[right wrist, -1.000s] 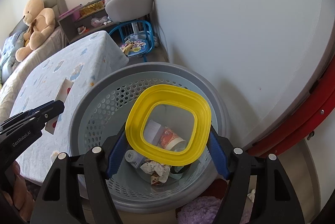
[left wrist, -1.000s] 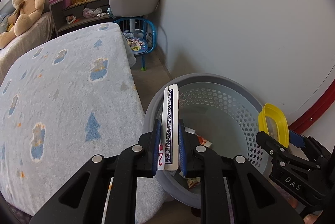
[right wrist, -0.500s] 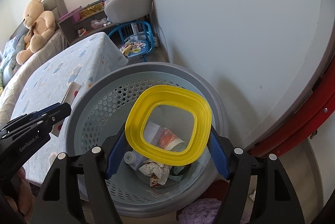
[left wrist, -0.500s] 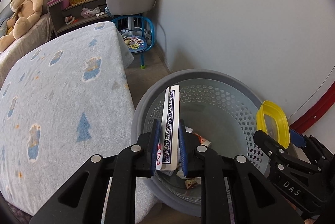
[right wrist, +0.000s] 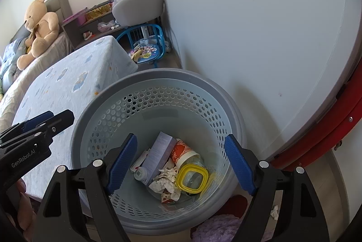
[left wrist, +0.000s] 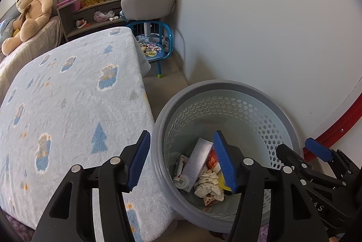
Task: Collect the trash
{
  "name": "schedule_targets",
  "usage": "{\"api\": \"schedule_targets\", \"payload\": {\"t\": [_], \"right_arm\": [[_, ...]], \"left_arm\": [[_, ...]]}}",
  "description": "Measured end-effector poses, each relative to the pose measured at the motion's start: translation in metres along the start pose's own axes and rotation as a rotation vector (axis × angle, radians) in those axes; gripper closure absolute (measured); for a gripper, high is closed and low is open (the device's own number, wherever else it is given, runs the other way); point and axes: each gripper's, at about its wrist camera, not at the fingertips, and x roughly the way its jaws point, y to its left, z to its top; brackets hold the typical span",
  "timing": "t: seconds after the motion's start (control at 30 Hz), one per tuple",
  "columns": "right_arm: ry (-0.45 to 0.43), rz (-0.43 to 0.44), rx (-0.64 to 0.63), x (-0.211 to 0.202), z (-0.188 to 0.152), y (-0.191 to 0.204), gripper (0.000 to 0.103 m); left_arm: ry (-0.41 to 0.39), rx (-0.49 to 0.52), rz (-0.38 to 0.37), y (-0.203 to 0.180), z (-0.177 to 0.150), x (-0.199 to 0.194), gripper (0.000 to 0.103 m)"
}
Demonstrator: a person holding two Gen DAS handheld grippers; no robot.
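Note:
A grey perforated basket point(right wrist: 158, 76) stands on the floor against the wall; it also shows in the left wrist view point(left wrist: 226, 85). Inside lie a yellow-rimmed container point(right wrist: 192, 178), a pale box point(right wrist: 158, 153), a red paper cup point(right wrist: 183, 151), crumpled paper point(right wrist: 166, 183) and a playing card point(left wrist: 182, 162). My right gripper point(right wrist: 179, 165) is open and empty above the basket. My left gripper point(left wrist: 182, 162) is open and empty over the basket's left rim, by the bed edge.
A bed with a pale blue patterned blanket point(left wrist: 67, 106) lies left of the basket. A teddy bear point(left wrist: 29, 13) sits at its head. A blue child's chair point(left wrist: 153, 47), a grey chair point(left wrist: 147, 2) and a shelf point(left wrist: 90, 13) stand behind. A red hoop point(right wrist: 328, 128) leans on the wall.
My left gripper opened and let the playing card fall into the basket. My right gripper opened and the yellow-rimmed container dropped in among the trash.

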Motion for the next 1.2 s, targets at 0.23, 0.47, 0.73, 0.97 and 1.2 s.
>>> {"api": "schedule_targets", "payload": {"t": [0.23, 0.47, 0.73, 0.97, 1.2], "right_arm": [[0.005, 0.004, 0.001, 0.0012, 0.0011, 0.0000, 0.025], [0.004, 0.004, 0.002, 0.0013, 0.0010, 0.0004, 0.022], [0.004, 0.004, 0.003, 0.0011, 0.0009, 0.0005, 0.020], [0.003, 0.008, 0.011, 0.0007, -0.0005, 0.0001, 0.017], [0.001, 0.009, 0.013, 0.0004, -0.0007, -0.0002, 0.015]], "left_arm": [[-0.010, -0.005, 0.013, 0.0011, -0.0004, -0.0031, 0.040], [-0.016, -0.008, 0.021, 0.0019, -0.0007, -0.0052, 0.032], [-0.019, -0.014, 0.033, 0.0048, -0.0001, -0.0057, 0.029], [-0.023, -0.010, 0.051, 0.0047, -0.0004, -0.0071, 0.026], [-0.022, -0.006, 0.063, 0.0044, -0.0007, -0.0072, 0.024]]}}
